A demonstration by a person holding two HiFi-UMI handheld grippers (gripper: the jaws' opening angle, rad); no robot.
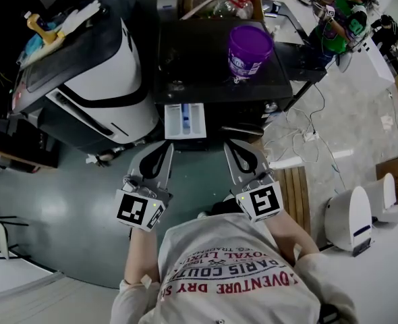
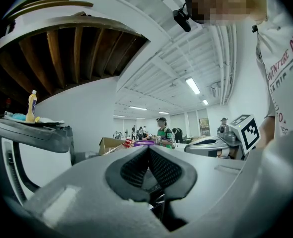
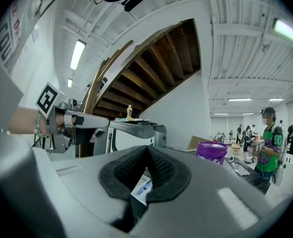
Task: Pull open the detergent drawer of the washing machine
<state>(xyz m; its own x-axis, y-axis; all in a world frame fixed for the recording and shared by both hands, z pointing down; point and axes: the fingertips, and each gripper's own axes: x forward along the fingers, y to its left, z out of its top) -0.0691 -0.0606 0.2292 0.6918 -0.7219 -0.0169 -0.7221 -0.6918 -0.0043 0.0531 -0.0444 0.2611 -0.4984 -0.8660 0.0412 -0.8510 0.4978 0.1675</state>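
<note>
Just beyond right hand-held gripper (image 1: 235, 144): drawer (image 1: 185, 121)

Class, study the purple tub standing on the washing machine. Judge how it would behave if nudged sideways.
The purple tub looks like rigid plastic, so it would probably keep its shape. Standing upright on the smooth dark top of the washing machine, it likely slides rather than rolls. Its contents are not visible, so weight is uncertain.
</note>
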